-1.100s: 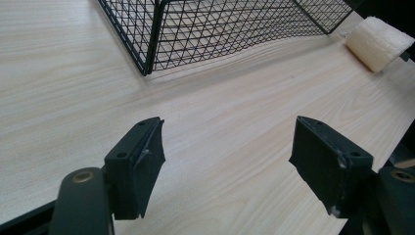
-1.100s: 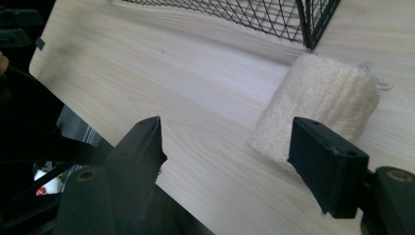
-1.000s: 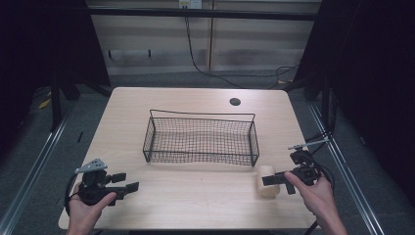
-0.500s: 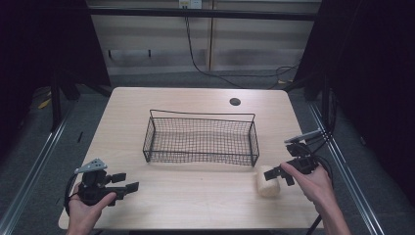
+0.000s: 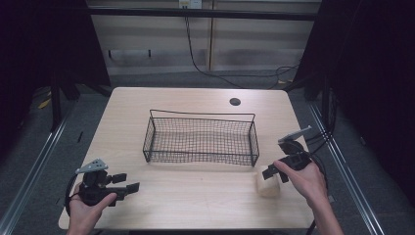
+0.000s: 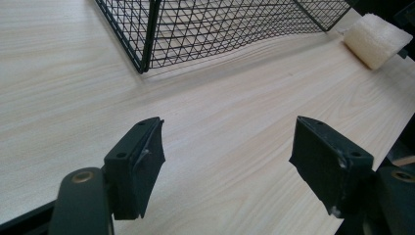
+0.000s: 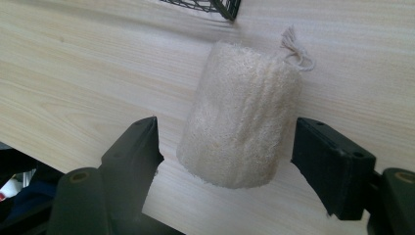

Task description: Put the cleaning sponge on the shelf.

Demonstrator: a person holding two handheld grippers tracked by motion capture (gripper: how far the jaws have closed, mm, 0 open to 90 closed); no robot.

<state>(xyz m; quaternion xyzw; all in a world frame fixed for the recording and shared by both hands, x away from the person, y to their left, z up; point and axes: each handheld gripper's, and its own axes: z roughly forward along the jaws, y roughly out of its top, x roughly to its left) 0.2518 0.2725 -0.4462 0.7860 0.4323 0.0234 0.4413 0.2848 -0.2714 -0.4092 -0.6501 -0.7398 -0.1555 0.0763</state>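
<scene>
- High view: loofah roll (image 5: pixel 268 185) near the surface's right front corner, beside wire basket (image 5: pixel 200 140); right tool (image 5: pixel 272 172) at it.
- Left gripper view: left tool (image 6: pixel 227 159) released, empty.
- Right gripper view: jaws just closing, straddling roll, not yet pressing. Likely light, springy; grip mid-body.

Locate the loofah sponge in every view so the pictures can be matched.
High view: loofah sponge lies lower right, on the table off the wire basket's front right corner.
Left gripper view: top right corner, past the basket.
Right gripper view: centre, between that tool's open jaws.
Shared landmark: the wire basket.
</scene>
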